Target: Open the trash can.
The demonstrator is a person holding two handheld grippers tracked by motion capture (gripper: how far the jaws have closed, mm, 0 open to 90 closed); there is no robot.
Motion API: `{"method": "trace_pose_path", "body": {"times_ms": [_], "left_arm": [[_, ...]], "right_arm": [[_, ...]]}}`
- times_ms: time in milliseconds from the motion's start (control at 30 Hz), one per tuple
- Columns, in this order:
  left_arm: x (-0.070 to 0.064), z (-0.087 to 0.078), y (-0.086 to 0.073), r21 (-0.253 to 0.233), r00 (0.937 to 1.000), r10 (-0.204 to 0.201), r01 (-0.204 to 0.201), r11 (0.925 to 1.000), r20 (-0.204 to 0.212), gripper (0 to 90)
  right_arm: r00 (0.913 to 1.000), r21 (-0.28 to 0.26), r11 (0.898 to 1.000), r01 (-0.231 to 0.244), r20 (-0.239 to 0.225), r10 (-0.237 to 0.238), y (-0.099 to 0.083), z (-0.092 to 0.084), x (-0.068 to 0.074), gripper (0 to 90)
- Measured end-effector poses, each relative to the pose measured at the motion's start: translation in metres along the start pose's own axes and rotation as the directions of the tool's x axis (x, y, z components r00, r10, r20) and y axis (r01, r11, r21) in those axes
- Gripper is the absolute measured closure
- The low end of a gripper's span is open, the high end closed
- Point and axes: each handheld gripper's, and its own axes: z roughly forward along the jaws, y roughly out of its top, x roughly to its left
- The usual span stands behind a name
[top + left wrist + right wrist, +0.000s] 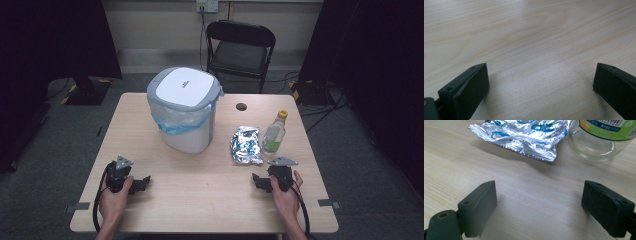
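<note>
A white bin (186, 107) with a grey rim, a closed lid and a blue liner stands at the table's middle back. To its right lies a crumpled silver foil bag (246, 144) (524, 135), and a clear bottle (275, 132) (601, 140) with a yellow cap and green label stands beside it. My left gripper (141, 184) (540, 82) rests open on the bare wood near the front left. My right gripper (259, 181) (539, 205) rests open near the front right, just short of the bag and bottle. Nothing sits between either pair of jaws.
The wooden table (200, 200) has a dark round cable hole (241, 106) at the back. A black folding chair (240, 50) stands behind the table. Dark curtains hang at both sides of the room.
</note>
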Motion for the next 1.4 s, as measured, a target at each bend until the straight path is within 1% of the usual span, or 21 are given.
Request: {"method": "trace_pose_path", "body": {"times_ms": [200,400,433,600,633,700,733,767,800,900,967,1000,1033,1100,1133,1200,1233,1267,1300,1367,1400], "left_arm": [[0.0,0.0,0.0,0.001,1.0,-0.002,0.002,1.0,-0.003,0.0],[0.0,0.0,0.0,0.0,1.0,-0.003,0.003,1.0,-0.005,0.0],[0.0,0.0,0.0,0.001,1.0,-0.002,0.002,1.0,-0.004,0.0],[0.0,0.0,0.001,0.004,1.0,0.002,-0.002,1.0,-0.007,0.1],[0.0,-0.001,0.0,0.007,1.0,0.004,-0.004,1.0,0.003,0.2],[0.001,-0.001,0.0,0.008,0.9999,0.01,-0.01,0.9999,0.008,0.3],[0.001,-0.002,0.0,0.007,1.0,-0.002,0.002,1.0,0.004,3.9],[0.001,-0.003,0.0,0.007,1.0,0.0,0.0,1.0,0.001,3.9],[0.003,-0.006,0.0,0.004,0.9999,-0.013,0.013,0.9999,0.001,9.1],[0.003,-0.007,0.001,-0.005,0.9995,-0.031,0.031,0.9995,-0.005,14.5],[0.005,-0.007,0.002,0.009,0.9997,-0.024,0.024,0.9997,0.006,16.1],[0.008,-0.008,0.005,0.006,0.9995,-0.024,0.024,0.9997,0.02,16.6],[0.008,-0.008,0.005,0.006,0.9995,-0.024,0.024,0.9997,0.02,16.7],[0.014,-0.009,0.014,-0.021,0.9992,-0.032,0.033,0.9992,0.024,16.9],[0.014,-0.009,0.014,-0.021,0.9992,-0.032,0.033,0.9992,0.024,17.2],[0.018,-0.009,0.023,-0.041,0.9989,-0.041,0.042,0.9983,0.022,17.4],[0.02,-0.01,0.029,-0.049,0.9989,-0.042,0.043,0.9979,0.021,17.4],[0.024,-0.01,0.034,-0.059,0.9981,-0.051,0.053,0.9968,0.035,17.9],[0.028,-0.011,0.039,-0.071,0.9965,-0.068,0.072,0.9949,0.049,17.9],[0.034,-0.011,0.051,-0.106,0.9964,-0.079,0.082,0.991,0.031,18.0],[0.036,-0.011,0.055,-0.115,0.9961,-0.083,0.086,0.9896,0.031,18.0]], "right_arm": [[1.0,-0.001,1.0,-0.006,0.004,0.006,0.0,0.0,0.001,11.6],[0.9993,-0.002,1.0,-0.024,0.027,0.024,0.0,-0.001,0.004,12.4],[0.9995,-0.006,1.0,-0.014,0.027,0.014,-0.001,-0.001,0.005,13.6],[0.9998,-0.009,1.0,-0.016,0.011,0.016,-0.002,-0.003,0.014,13.9],[1.0,-0.003,1.0,0.002,-0.005,-0.002,0.0,-0.002,0.019,14.8],[0.9998,0.002,1.0,0.005,-0.021,-0.005,0.001,-0.003,0.021,14.9],[0.999,0.001,1.0,-0.005,-0.045,0.005,0.005,-0.004,0.026,15.1],[0.999,0.001,1.0,-0.005,-0.045,0.005,0.005,-0.004,0.026,15.1],[0.9987,-0.009,1.0,0.004,-0.05,-0.005,0.009,-0.005,0.03,15.6],[0.9985,-0.027,0.999,0.019,-0.05,-0.021,0.015,-0.008,0.036,15.7],[0.9968,-0.056,0.998,0.031,-0.072,-0.035,0.027,-0.011,0.043,15.5],[0.9962,-0.06,0.998,0.035,-0.077,-0.039,0.032,-0.011,0.045,15.4],[0.9962,-0.06,0.998,0.035,-0.077,-0.039,0.032,-0.011,0.045,15.4],[0.993,-0.065,0.996,0.066,-0.093,-0.072,0.046,-0.009,0.051,15.5],[0.993,-0.065,0.996,0.066,-0.093,-0.072,0.046,-0.009,0.051,15.5],[0.9905,-0.072,0.994,0.086,-0.101,-0.093,0.059,-0.004,0.056,16.7],[0.9905,-0.072,0.994,0.086,-0.101,-0.093,0.059,-0.004,0.056,16.7],[0.9887,-0.078,0.992,0.096,-0.108,-0.104,0.067,-0.001,0.058,16.6],[0.9887,-0.078,0.992,0.096,-0.108,-0.104,0.067,-0.001,0.058,16.6],[0.988,-0.091,0.992,0.09,-0.117,-0.1,0.081,0.007,0.059,17.1],[0.988,-0.091,0.992,0.09,-0.117,-0.1,0.081,0.007,0.059,17.1]]}}
